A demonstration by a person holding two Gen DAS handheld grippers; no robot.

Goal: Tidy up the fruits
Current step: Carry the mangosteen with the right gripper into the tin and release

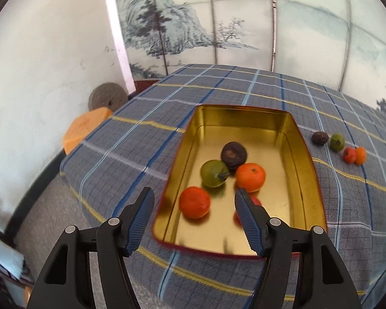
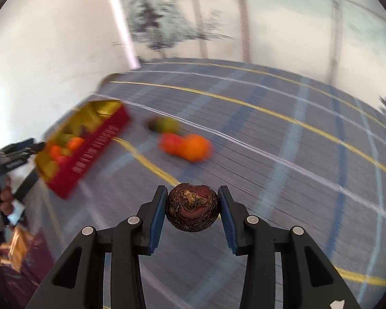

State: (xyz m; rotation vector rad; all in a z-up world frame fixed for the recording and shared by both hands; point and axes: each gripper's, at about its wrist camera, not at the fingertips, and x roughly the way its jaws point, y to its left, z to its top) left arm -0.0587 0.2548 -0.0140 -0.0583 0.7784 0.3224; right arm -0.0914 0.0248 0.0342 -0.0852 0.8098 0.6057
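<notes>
In the left wrist view, the left tool (image 1: 194,200) hangs released over the near end of a gold-lined tin box (image 1: 305,159) with a red outer wall, nothing between its blue pads. The box sits at the centre of the frame on a tabletop covered by a grey-blue plaid cloth (image 1: 131,149). Inside it lie a dark brown fruit (image 1: 233,153), a green fruit (image 1: 213,173), two orange fruits (image 1: 250,177) (image 1: 194,202), and a red fruit (image 1: 256,201) mostly hidden behind the right finger. At the right of the frame, loose on the cloth and well apart from the box, is a row of a second brown fruit (image 1: 320,138), a green one (image 1: 337,142), a red one (image 1: 349,155) and an orange one (image 1: 360,155) touching it. In the right wrist view, much blurred, the right tool (image 2: 193,209) is clenched on a dark wrinkled round fruit (image 2: 193,209), at lower centre, above the cloth; the box appears at the left of the frame.
</notes>
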